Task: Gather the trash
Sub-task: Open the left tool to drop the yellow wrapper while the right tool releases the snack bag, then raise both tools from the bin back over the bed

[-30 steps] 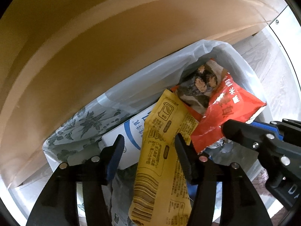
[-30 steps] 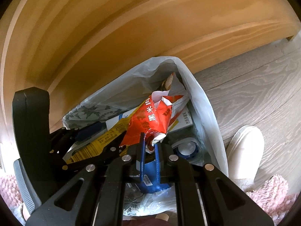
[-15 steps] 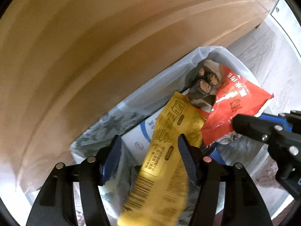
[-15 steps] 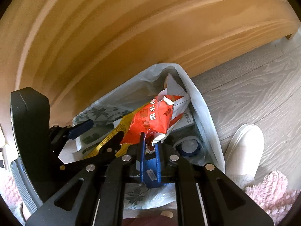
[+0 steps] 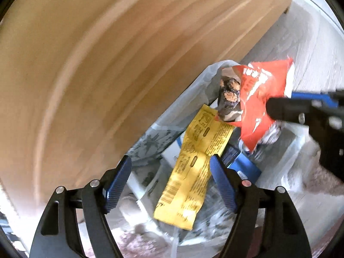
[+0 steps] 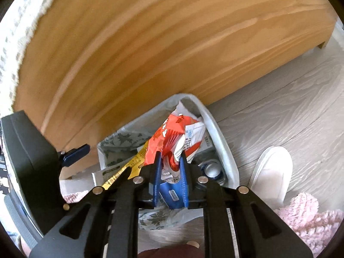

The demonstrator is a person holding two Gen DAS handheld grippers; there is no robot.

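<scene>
A white trash bag (image 6: 225, 150) lines a bin against a wooden panel; it also shows in the left wrist view (image 5: 185, 105). My right gripper (image 6: 171, 163) is shut on a red snack wrapper (image 6: 169, 133) and holds it above the bin; the wrapper also shows in the left wrist view (image 5: 262, 94). My left gripper (image 5: 169, 172) is open above the bin. A yellow wrapper (image 5: 193, 167) hangs between its fingers, touching neither pad that I can see. A white carton (image 6: 200, 142), a blue packet (image 5: 245, 165) and a round lid (image 6: 211, 168) lie in the bin.
A tall wooden panel (image 6: 150, 53) stands right behind the bin. Grey wood floor (image 6: 290, 111) lies to the right. A white slipper (image 6: 271, 172) and a pink fluffy rug (image 6: 309, 219) are at the lower right.
Both grippers have risen away from the bin. The red wrapper has come up with the right gripper. The yellow wrapper has slid lower between the left fingers.
</scene>
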